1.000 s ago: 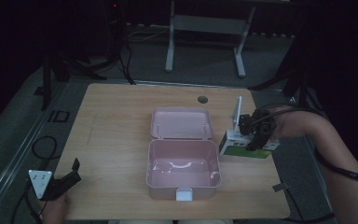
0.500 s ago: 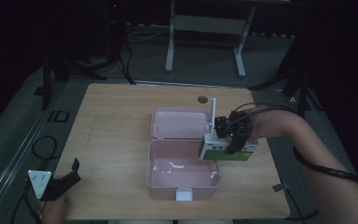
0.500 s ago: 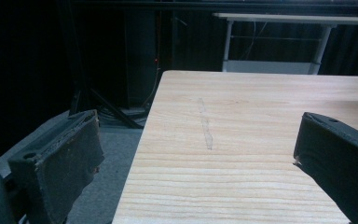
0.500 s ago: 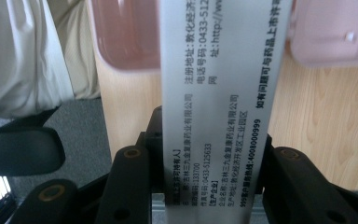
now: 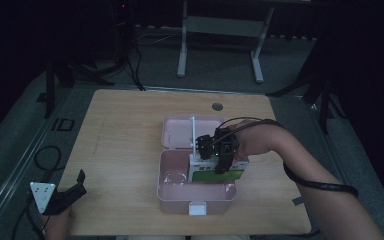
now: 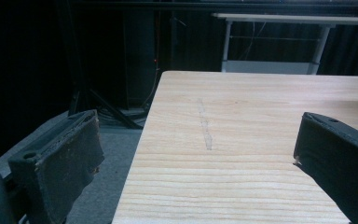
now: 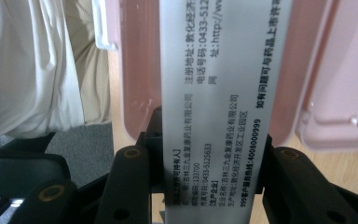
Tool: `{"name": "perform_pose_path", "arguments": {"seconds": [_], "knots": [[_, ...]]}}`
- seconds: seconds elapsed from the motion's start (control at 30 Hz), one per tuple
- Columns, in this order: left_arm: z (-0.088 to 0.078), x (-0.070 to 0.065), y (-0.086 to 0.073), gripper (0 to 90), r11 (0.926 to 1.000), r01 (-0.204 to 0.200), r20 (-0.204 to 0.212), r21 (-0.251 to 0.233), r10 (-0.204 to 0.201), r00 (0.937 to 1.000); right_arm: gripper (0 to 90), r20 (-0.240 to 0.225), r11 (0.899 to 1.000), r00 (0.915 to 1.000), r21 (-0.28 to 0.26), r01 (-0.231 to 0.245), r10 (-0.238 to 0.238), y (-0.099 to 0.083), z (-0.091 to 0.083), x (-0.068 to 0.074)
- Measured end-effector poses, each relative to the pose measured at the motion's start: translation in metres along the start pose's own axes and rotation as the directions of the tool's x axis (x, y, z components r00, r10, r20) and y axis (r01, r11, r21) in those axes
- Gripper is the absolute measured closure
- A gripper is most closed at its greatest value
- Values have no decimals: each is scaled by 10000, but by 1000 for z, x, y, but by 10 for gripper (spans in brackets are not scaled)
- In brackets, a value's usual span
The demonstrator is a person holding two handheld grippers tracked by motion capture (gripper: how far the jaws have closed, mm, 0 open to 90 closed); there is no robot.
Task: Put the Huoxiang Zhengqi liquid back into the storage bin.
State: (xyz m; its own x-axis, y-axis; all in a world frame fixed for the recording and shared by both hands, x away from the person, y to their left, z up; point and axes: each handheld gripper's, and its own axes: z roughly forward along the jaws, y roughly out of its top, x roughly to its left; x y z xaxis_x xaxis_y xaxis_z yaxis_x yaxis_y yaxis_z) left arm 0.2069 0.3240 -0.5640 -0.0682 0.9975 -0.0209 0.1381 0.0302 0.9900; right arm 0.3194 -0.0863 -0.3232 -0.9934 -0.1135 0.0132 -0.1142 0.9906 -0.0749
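Carrying the carton (image 5: 219, 170) pinched in the right gripper (image 5: 221, 159) over the open pink box (image 5: 172, 192), left gripper (image 5: 72, 192) idle and spread; next it needs lowering inside, I'd say.

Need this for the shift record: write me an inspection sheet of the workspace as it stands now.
Surface: wooden table, bare wood at the left, a round grommet near the far edge.
Job's things: pink box open, its lid laid back flat; white-and-green carton over the box's right half, printed side seen in the right gripper view.
Clutter: nothing seen.
Grippers: right hand-held gripper shut on the carton; left hand-held gripper open at the near left corner, holding nothing.
Cables: black cable along the right forearm; another loops on the floor at left.
Surroundings: dark room, grey floor, white stand behind the table.
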Motion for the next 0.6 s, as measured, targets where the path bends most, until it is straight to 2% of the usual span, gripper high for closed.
{"name": "perform_pose_path", "arguments": {"seconds": [0.2, 0.6], "knots": [[0, 0, 0, 11, 10000, -17, 13, 6, 17, 10000, 637, -55, 9999, 9999, -25, 162, -162, 10, 9, 4], [0, 0, 0, 11, 10000, -43, 12, 19, 43, 10000, 636, -366, 9998, 9993, 181, 98, -91, 27, 48, 3]]}}
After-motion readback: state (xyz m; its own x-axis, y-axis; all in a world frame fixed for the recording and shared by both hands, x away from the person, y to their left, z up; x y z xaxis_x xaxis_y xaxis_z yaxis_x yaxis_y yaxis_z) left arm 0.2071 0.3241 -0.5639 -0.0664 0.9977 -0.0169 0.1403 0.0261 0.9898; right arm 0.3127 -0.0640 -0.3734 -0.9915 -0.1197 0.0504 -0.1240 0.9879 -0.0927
